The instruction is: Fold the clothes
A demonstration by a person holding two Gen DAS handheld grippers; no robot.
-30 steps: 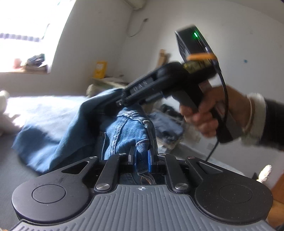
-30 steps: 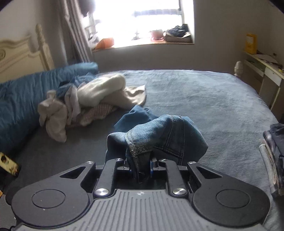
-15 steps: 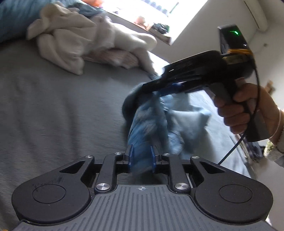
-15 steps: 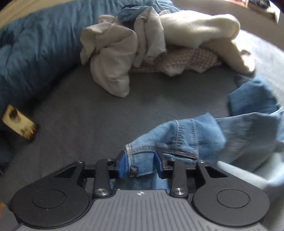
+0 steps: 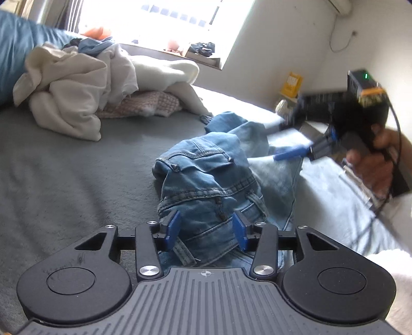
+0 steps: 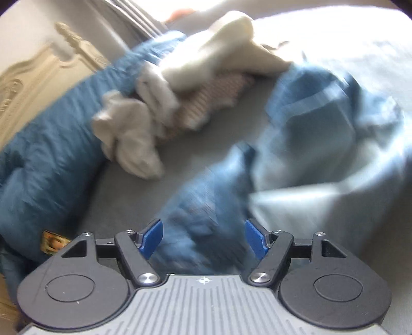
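A pair of blue jeans (image 5: 208, 180) lies crumpled on the grey bed (image 5: 72, 180), waistband toward me. My left gripper (image 5: 206, 229) is open, its blue pads on either side of the waistband without pinching it. My right gripper (image 6: 203, 238) is open too, above the blurred jeans (image 6: 206, 206). In the left wrist view the right gripper (image 5: 296, 153) hangs blurred over the far side of the jeans, held by a hand (image 5: 373, 165).
A heap of white and cream clothes (image 5: 85, 85) lies at the back left of the bed; it also shows in the right wrist view (image 6: 167, 85). A blue duvet (image 6: 46, 159) and a cream headboard (image 6: 38, 74) are at the left. A bright window (image 5: 167, 23) is behind.
Both grippers have opened and let go of the jeans, which dropped in a heap on the bed. The right gripper is moving fast, so its view is blurred.
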